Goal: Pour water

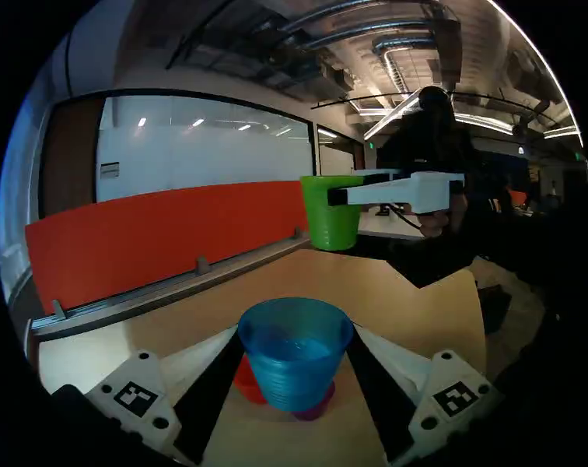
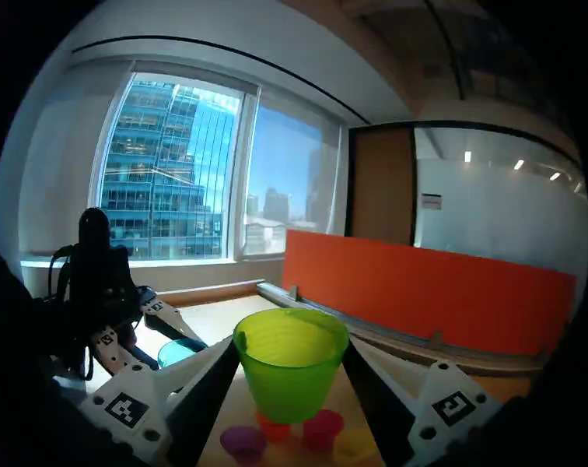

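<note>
My left gripper (image 1: 294, 350) is shut on a translucent blue cup (image 1: 295, 364), held upright above the wooden table (image 1: 418, 311); a pale liquid surface seems to show inside it. Farther off and higher, my right gripper (image 1: 355, 194) holds a green cup (image 1: 330, 214) upright, with a person's hand behind it. In the right gripper view the green cup (image 2: 292, 362) sits between my right gripper's (image 2: 292, 354) fingers, and its inside looks empty. The left gripper (image 2: 163, 333) with the blue cup (image 2: 173, 352) is low at the left.
Small cups stand on the table below: purple (image 2: 243, 442), red (image 2: 274, 428), pink (image 2: 323, 428) and yellow (image 2: 355, 445). An orange partition (image 1: 162, 226) with a metal rail runs along the table's far edge. Large windows (image 2: 169, 171) lie beyond. A person in dark clothing (image 1: 434, 140) stands behind.
</note>
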### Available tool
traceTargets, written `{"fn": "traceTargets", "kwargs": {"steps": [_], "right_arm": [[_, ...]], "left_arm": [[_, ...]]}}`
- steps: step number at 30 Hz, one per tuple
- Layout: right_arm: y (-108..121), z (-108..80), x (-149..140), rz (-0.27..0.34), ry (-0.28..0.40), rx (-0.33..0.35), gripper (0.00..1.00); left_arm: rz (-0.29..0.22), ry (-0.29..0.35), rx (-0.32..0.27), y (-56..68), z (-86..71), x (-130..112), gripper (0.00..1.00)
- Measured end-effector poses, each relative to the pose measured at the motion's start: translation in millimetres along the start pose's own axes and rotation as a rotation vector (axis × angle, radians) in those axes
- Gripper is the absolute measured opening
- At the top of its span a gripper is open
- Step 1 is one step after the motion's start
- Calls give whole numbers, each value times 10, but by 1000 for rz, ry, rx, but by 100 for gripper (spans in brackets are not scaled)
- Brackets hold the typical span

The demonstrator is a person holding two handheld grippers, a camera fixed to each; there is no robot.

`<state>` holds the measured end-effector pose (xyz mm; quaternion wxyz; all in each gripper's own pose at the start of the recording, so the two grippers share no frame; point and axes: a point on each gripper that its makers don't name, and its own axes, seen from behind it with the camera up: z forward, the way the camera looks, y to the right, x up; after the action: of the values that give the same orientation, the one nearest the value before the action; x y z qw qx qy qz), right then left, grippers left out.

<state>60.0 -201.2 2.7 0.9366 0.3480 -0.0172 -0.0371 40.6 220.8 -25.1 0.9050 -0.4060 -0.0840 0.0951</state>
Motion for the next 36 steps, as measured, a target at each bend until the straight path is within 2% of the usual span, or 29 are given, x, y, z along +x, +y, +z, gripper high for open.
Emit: {"fn": "traceTargets", "kwargs": {"steps": [14,21,36], "right_arm": [[163,-198,-623,30,-70,5,91],[197,-252,-932,42,-116,13,91],[197,-304,-1574,50,-259,47,91]], "left_arm": [[1,-107,17,-163,-42,-373,87],[7,-168,7,-161,-22,-591,87],[15,-300,-20,-120,16,-1056,87]]}}
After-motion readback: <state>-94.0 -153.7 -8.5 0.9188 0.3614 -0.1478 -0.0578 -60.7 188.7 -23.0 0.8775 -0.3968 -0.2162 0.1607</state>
